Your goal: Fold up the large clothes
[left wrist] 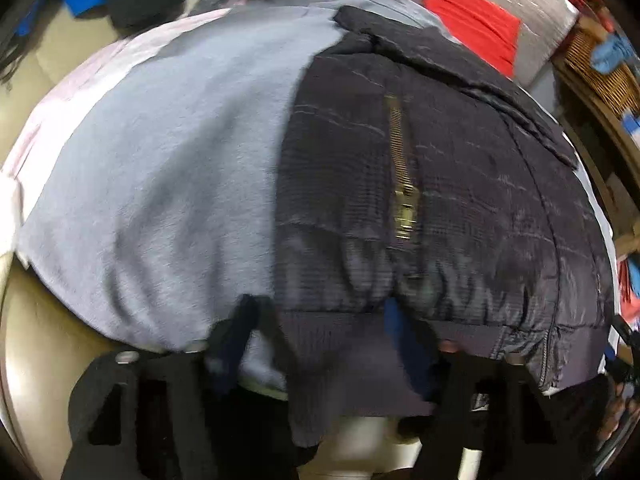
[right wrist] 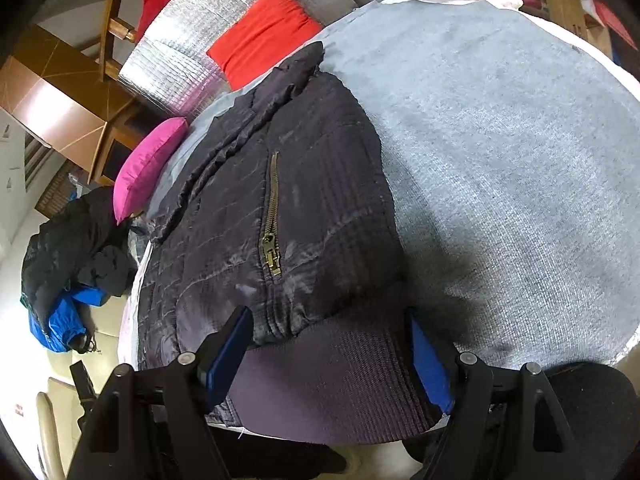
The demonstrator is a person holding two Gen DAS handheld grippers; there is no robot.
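Quilted black jacket (right wrist: 256, 208) with brass zipper (right wrist: 272, 220) lies on grey knit cloth (right wrist: 500, 160). Both claws at six o'clock straddle its ribbed hem (right wrist: 328, 380): right gripper (right wrist: 328, 348) agape and gripping nothing, left gripper (left wrist: 320, 336) half-spread, blurred, grip unclear.

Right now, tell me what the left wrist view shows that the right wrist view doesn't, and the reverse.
Left wrist only: a wicker basket at the right edge.
Right wrist only: a wooden ladder, a brown cabinet and the right gripper open over the ribbed hem.
Both: the black jacket with its brass pocket zipper on the grey cloth, the pink cushion, the red cushion and the blue garment.
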